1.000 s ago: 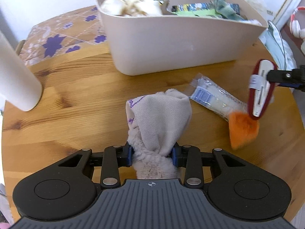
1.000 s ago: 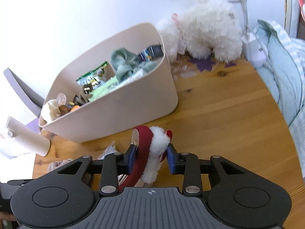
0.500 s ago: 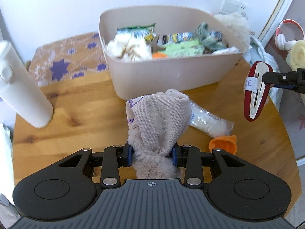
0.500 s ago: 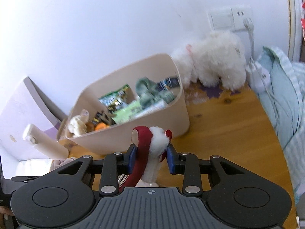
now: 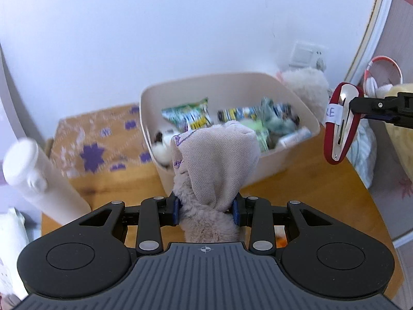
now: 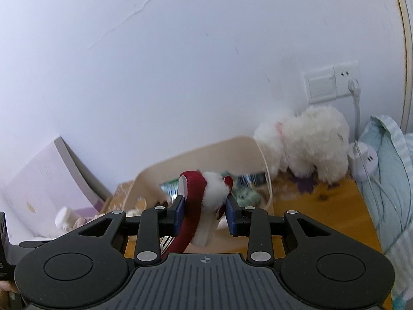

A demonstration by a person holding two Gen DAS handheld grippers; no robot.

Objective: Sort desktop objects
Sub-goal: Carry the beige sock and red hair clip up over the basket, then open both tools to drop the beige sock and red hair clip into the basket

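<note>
- Here, the left gripper [image 5: 205, 211] is seen closed partway, its blue pads pressed against both sides of a beige plush item [image 5: 214, 170], which is held up in front of the camera with its knitted fabric end uppermost and its furry part between the jaws
- Behind that item, a cream bin [image 5: 302, 104] is seen on the wooden table [image 5: 322, 196], filled with snack packets and soft things; the contents are blurred
- A white bottle [image 5: 38, 178] is seen at the left of the table, well apart from the bin
- The right gripper [image 6: 204, 213] is seen narrowed onto a red hair clip [image 6: 192, 206] with a white fluffy pompom, which is pinched between the pads
- In the left wrist view, the same clip [image 5: 340, 122] is shown hanging off the right gripper's tip, clear of the table, to the right of the bin, with its metal snap side and a white paper tag turned to the camera
- A white plush dog [image 6: 307, 147] is seen standing just behind the bin, against the wall and below a wall socket [image 6: 344, 78]
</note>
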